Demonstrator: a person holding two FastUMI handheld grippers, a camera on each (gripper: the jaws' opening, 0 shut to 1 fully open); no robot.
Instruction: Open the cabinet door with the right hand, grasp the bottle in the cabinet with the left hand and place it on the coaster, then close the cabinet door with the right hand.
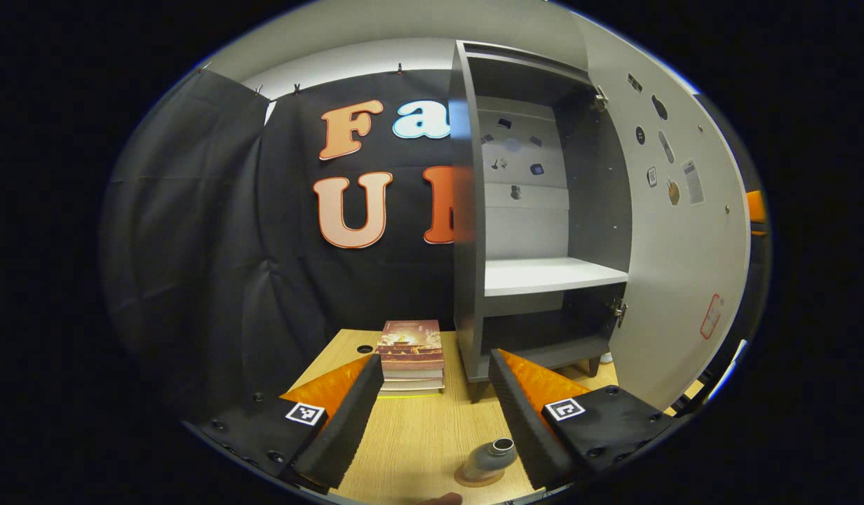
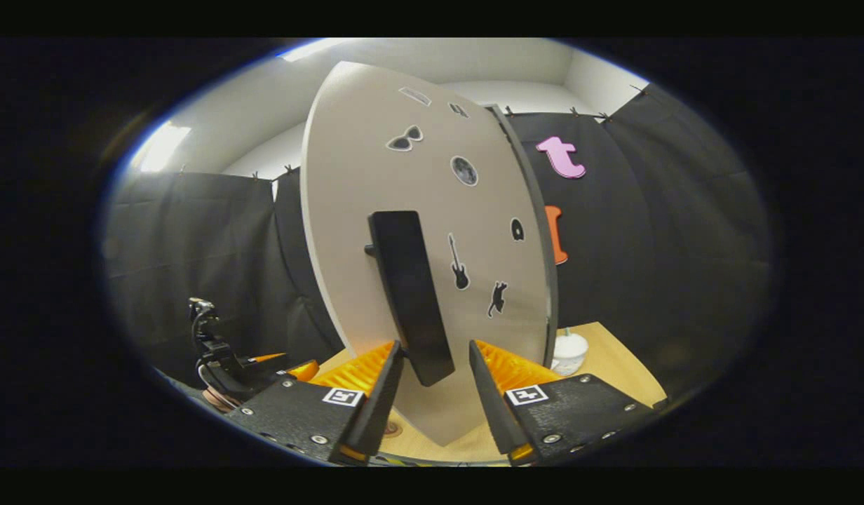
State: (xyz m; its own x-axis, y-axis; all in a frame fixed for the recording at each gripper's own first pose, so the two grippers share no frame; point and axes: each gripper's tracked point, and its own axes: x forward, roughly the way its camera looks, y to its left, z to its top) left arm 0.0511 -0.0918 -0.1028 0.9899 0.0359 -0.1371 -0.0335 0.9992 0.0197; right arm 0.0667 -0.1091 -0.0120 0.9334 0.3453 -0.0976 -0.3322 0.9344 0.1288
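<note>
A grey bottle (image 1: 489,457) stands upright on a round coaster (image 1: 478,480) on the wooden table (image 1: 418,428), low between my left gripper's fingers and close to the right one, untouched. My left gripper (image 1: 432,359) is open, facing the cabinet (image 1: 467,231), whose white door (image 1: 677,231) is swung wide to the right; its white shelf (image 1: 551,273) is bare. In the right gripper view, the door (image 2: 376,175) fills the middle, and my right gripper (image 2: 435,348) is open, its fingers straddling the lower end of the black handle (image 2: 407,287). A gap shows on the handle's right side.
A stack of books (image 1: 411,354) lies on the table left of the cabinet, beside a small round hole (image 1: 365,348). A white cup-like object (image 2: 569,351) sits on the table beyond the door's edge. The other gripper (image 2: 214,358) shows at far left.
</note>
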